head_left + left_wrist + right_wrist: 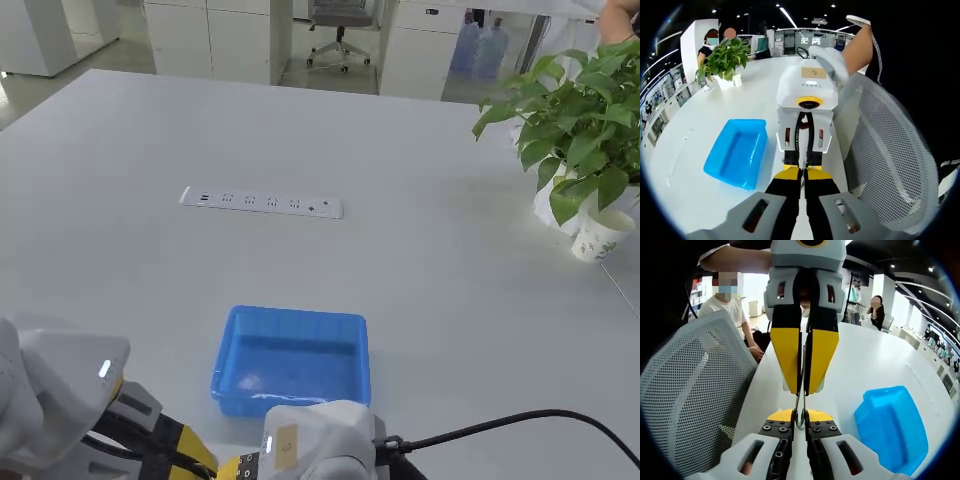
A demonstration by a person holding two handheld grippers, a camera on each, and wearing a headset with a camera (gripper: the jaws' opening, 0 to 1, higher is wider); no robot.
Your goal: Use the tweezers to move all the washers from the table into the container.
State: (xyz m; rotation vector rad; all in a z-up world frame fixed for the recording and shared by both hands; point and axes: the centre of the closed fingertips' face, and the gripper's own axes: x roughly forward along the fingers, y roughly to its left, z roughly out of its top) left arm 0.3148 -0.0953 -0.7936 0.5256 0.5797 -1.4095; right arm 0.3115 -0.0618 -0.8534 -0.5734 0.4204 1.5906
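Thin metal tweezers (799, 407) run between my two grippers, which face each other tip to tip at the table's near edge. My right gripper (800, 419) is shut on one end, and my left gripper (803, 390) comes down from the top with its yellow jaws closed on the other. In the left gripper view the left gripper (800, 176) meets the right gripper (800, 159) on the tweezers (800, 145). The blue container (343, 325) sits just beyond them on the table, with a small pale spot inside that I cannot identify.
A white power strip (262, 202) lies mid-table. A potted plant (575, 120) and a paper cup (600, 236) stand far right. A mesh chair (885, 150) is close beside the grippers. People stand in the room behind.
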